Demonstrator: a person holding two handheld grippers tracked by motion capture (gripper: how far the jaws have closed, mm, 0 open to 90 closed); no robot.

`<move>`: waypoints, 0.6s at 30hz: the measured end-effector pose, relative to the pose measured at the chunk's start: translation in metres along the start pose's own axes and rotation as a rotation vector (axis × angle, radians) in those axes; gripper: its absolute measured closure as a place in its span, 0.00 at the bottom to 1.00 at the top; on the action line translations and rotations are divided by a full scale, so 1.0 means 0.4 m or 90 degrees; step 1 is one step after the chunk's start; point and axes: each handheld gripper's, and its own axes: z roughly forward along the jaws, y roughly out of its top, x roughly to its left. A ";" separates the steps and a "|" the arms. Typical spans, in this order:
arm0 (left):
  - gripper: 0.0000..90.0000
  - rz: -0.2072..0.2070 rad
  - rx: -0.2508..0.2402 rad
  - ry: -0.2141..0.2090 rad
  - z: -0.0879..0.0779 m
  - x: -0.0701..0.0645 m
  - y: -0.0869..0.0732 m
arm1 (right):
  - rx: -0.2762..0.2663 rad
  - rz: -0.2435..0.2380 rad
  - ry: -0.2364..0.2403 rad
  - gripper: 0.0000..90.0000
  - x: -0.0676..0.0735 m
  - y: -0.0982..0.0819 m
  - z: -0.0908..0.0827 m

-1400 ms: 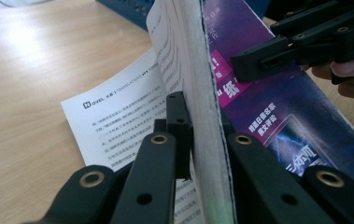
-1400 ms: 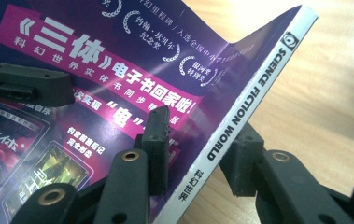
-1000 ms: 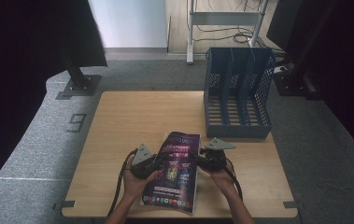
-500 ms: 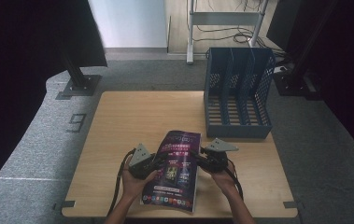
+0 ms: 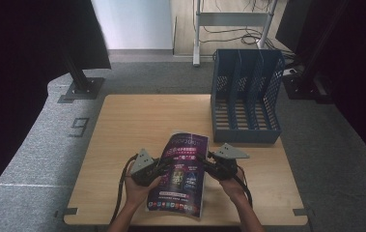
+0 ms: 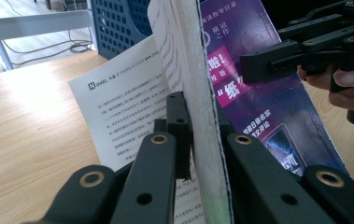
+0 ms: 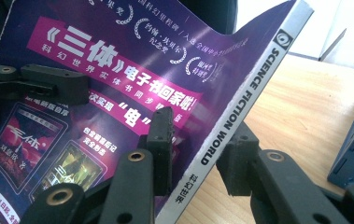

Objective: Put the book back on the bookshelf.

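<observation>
Purple magazine (image 5: 180, 174) gripped between left gripper (image 5: 157, 169), right gripper (image 5: 208, 163).

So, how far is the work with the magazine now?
Done: the magazine is gripped from both sides. The left gripper is shut on its open page edge, the right gripper on its spine edge. In hand: it is held over the table. Probably left: putting it in the blue file rack, whose slots look empty.

Magazine (image 5: 181, 174) before file rack (image 5: 246, 96)
</observation>
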 end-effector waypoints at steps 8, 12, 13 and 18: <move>0.95 -0.001 0.000 0.002 0.001 0.001 -0.001 | -0.016 0.000 0.001 0.78 0.002 0.004 -0.006; 0.95 -0.007 -0.001 -0.002 0.001 0.002 0.000 | -0.017 0.002 0.001 0.78 0.003 0.004 -0.007; 0.95 -0.012 -0.002 -0.005 0.000 0.004 0.000 | -0.018 0.003 0.000 0.78 0.003 0.005 -0.008; 0.95 -0.008 -0.007 0.000 -0.003 0.002 0.002 | -0.028 0.001 -0.001 0.79 0.007 0.009 -0.013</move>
